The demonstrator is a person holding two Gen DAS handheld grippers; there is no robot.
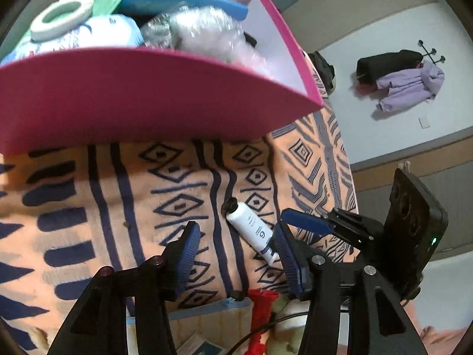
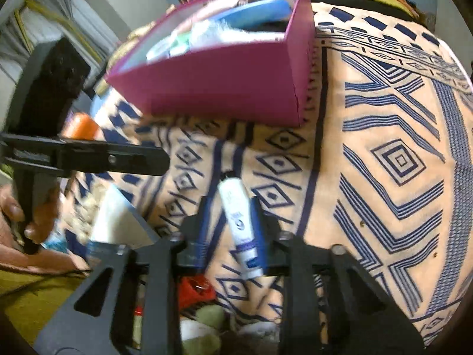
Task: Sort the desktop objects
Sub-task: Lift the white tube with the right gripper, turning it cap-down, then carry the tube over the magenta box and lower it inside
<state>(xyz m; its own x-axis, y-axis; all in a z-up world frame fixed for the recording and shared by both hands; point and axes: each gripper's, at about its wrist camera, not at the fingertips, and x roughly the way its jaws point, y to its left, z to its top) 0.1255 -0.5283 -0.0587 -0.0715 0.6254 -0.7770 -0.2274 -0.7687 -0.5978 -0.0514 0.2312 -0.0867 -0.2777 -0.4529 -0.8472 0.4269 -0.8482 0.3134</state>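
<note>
**White tube between the right fingers, pink box ahead**

While the pink box (image 2: 224, 88) stands ahead of both tools on the patterned cloth (image 2: 384, 159), already holding a blue flat thing, a ring, a crinkled clear bag and more, one white tube (image 2: 241, 227) lies outside it on the cloth. The right hand-held gripper (image 2: 229, 222) is set around that tube: one blue-padded finger on each side, the black cap pointing away toward the box. The picture is smeared there, so I cannot tell whether the pads are pressing the tube or only flank it with a narrow gap.

The left hand-held gripper (image 1: 233, 254) stands wide with nothing between its pads. From its camera the tube (image 1: 252, 230) lies just ahead and to its right, running past the right-side pad, with the other tool's blue fingertip just beyond it.

As a judgement, the step in hand is the handling of this tube by the right tool. The scene fits two readings: the fingers closing on the tube to carry it to the box, or parting from it after laying it on the cloth. If it is bound for the box, the move calls for a firm squeeze near the tube's middle, a lift clear of the cloth and of the box's near wall, and a release over a free spot inside. The tube is smooth and round, so it may slip or swivel.
</note>
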